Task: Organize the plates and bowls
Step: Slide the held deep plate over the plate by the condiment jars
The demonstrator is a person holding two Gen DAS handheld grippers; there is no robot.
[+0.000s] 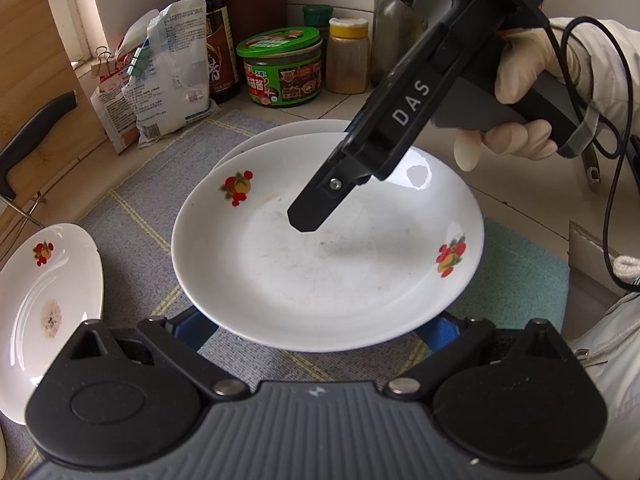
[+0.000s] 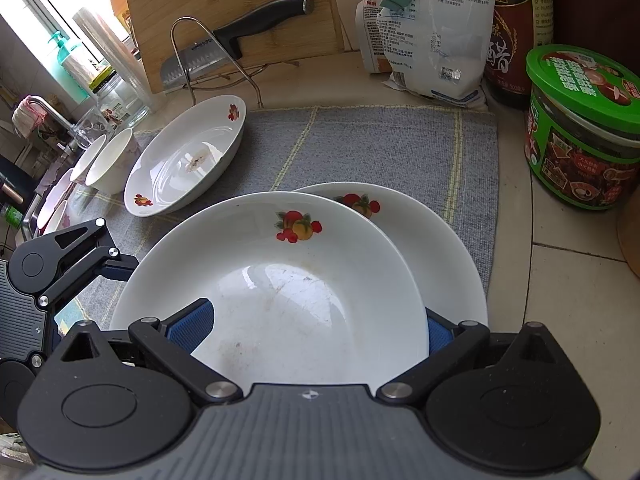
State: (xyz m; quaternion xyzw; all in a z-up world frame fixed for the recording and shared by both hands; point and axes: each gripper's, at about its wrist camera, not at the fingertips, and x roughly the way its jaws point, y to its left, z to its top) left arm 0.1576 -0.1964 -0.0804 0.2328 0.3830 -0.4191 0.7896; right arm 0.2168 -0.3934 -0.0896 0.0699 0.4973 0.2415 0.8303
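A white plate with fruit prints (image 1: 328, 264) (image 2: 280, 280) lies partly over a second like plate (image 1: 280, 130) (image 2: 444, 248) on the grey mat. My right gripper (image 2: 316, 312) is open and straddles the top plate's rim. One finger (image 1: 308, 212) (image 2: 192, 324) is over the plate's inside, the other (image 2: 438, 334) is below the rim. My left gripper (image 1: 320, 324) is open at the opposite edge, with both blue fingers (image 1: 192, 330) passing under the plate. A third plate (image 1: 40, 312) (image 2: 184, 160) lies to the left. White bowls (image 2: 108, 160) stand past it.
Behind the mat (image 2: 360, 148) are clipped bags (image 1: 168, 80), a dark bottle (image 1: 216, 40), a green-lidded jar (image 1: 284, 68) (image 2: 584, 132) and spice jars (image 1: 348, 56). A knife (image 2: 224, 48) on a wire rack leans by a cutting board (image 2: 232, 12). A sink (image 2: 40, 208) is far left.
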